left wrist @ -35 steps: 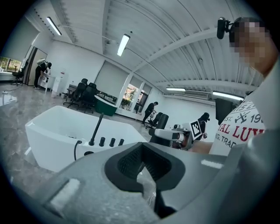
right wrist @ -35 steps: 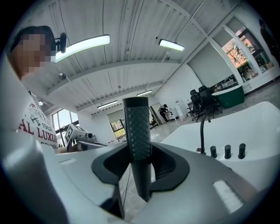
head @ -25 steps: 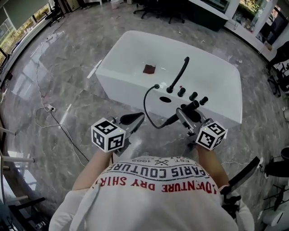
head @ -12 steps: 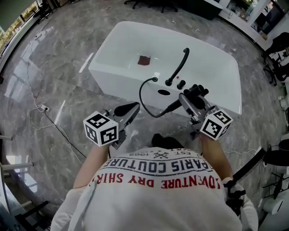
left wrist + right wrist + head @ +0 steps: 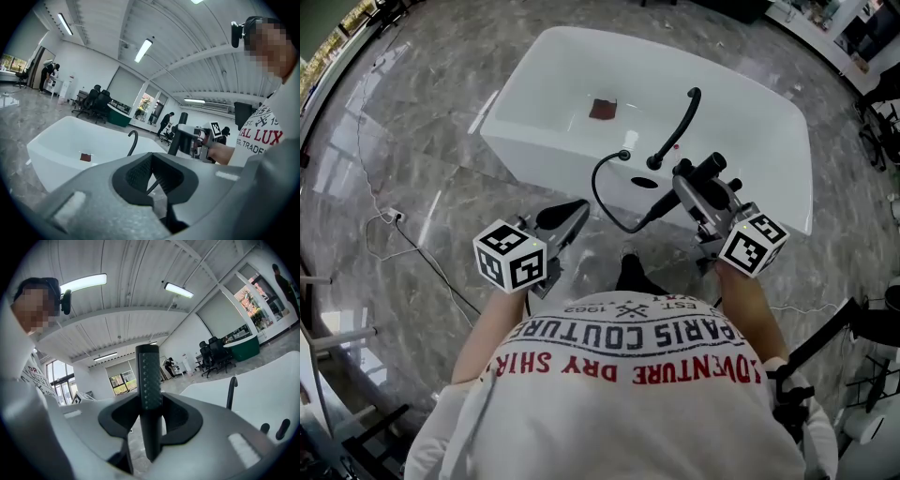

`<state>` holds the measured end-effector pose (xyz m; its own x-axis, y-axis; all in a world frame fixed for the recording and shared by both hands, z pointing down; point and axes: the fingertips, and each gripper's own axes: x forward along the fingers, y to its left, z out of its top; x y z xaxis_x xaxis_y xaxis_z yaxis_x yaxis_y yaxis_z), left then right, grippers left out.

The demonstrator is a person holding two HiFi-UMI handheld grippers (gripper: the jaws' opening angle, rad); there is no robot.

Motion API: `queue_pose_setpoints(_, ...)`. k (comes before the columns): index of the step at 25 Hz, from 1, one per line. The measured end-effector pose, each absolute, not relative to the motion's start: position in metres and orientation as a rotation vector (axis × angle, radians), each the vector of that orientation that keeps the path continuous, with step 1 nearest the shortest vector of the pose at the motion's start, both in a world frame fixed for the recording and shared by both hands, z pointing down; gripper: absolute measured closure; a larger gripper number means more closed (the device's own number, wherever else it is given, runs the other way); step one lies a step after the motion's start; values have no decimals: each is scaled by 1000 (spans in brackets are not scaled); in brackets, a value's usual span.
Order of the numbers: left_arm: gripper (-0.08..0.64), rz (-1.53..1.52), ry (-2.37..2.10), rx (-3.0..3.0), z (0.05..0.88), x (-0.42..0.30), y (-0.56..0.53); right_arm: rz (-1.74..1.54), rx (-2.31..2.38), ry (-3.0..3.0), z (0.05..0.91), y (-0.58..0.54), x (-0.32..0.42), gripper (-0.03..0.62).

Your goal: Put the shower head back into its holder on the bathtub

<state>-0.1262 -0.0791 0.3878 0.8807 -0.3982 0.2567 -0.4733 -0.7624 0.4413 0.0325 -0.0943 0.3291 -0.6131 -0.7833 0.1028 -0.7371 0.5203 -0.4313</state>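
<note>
**A:** What took up the most room?

**B:** The grey marble floor (image 5: 412,141), then the white bathtub (image 5: 572,66) at 12 o'clock from the person. Next came the person's white shirt (image 5: 628,412).

**A:** Any writing on it?

**B:** Seen upside down from the head view, it read "EST. 1962" and "COUTURE", with a red row below ending "DRY SHIR". In the left gripper view, "LUX" and "TRADE" showed on the front.

**A:** And the 2 grippers?

**B:** The left gripper (image 5: 577,210) (image 5: 152,174) sat at 9 o'clock of the right one. Its jaws were pressed together with nothing between them. The right gripper (image 5: 689,187) (image 5: 150,420) had its jaws spread fairly wide, pinching the black shower head (image 5: 664,204) (image 5: 149,380) by its dimpled handle, which stood upright between the pads.

**A:** So where was the shower head?

**B:** In that grip, over the near rim of the tub and outside its holder (image 5: 645,184). The holder was a dark oval opening at 9 o'clock of the right gripper's tips. The black hose (image 5: 598,192) looped down from the rim and back up to the handle.

**A:** Anything smaller?

**B:** A curved black spout (image 5: 682,122) (image 5: 230,390) at 12 o'clock of the holder, and 1 dark red square (image 5: 602,109) (image 5: 85,157) inside the tub.
</note>
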Motion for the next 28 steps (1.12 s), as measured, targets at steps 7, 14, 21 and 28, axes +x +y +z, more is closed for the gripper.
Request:
queue_pose_setpoints(7,558,342,-653,2525,418,-97,-114,-752,-1280,2639,348,-145,52,456)
queue_pose_setpoints(14,557,516,-612,2490,461,-66,-129,-858,-1222,2622,358,-172,52,457)
queue_pose_setpoints(21,555,659,-468,2499,523,-34,-125,-906,-1175,2631,365,-195,52,457)
queue_pose_setpoints(28,390,765,-371,2452,579,-17,-115,-890,-1173,2620,348,-206,61,457)
